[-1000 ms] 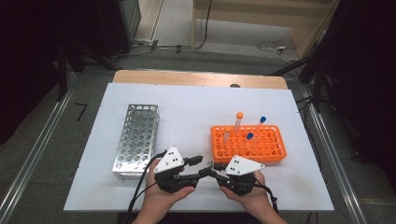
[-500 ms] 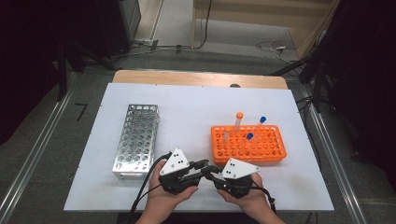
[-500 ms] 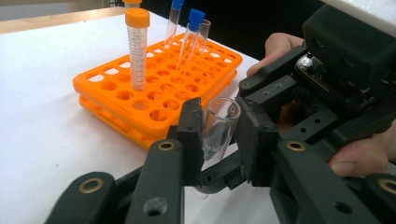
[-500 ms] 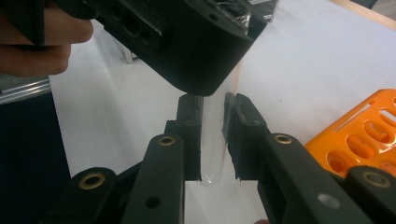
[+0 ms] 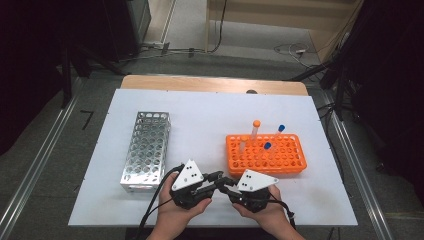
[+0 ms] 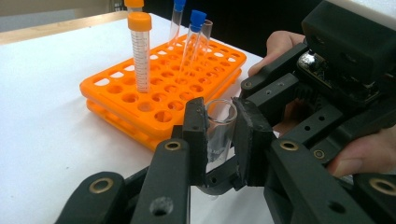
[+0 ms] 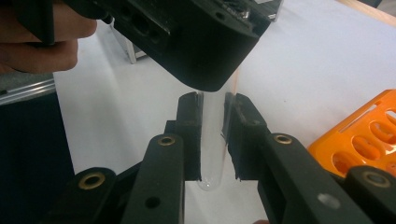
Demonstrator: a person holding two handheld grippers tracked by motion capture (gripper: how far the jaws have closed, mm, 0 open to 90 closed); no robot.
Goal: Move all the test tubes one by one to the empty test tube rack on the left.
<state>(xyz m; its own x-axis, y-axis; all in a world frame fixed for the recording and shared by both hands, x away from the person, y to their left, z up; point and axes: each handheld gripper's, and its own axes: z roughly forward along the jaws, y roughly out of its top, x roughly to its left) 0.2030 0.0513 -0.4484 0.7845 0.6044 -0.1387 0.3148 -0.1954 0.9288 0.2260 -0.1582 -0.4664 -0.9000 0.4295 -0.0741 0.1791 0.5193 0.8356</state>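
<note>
The clear glass tube sits low centre of the high view, near the orange rack. My left gripper has just clamped its jaws on it; my right gripper grips it too. Release one side before moving, to avoid snapping the glass.

Left tool and right tool tip to tip, both clamped, hands low

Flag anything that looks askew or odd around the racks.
Two blue-capped tubes lean at a slant in the orange rack, while the orange-capped tube stands upright. A clear uncapped tube is clamped between both hand-held grippers. Nothing spilled or broken.
</note>
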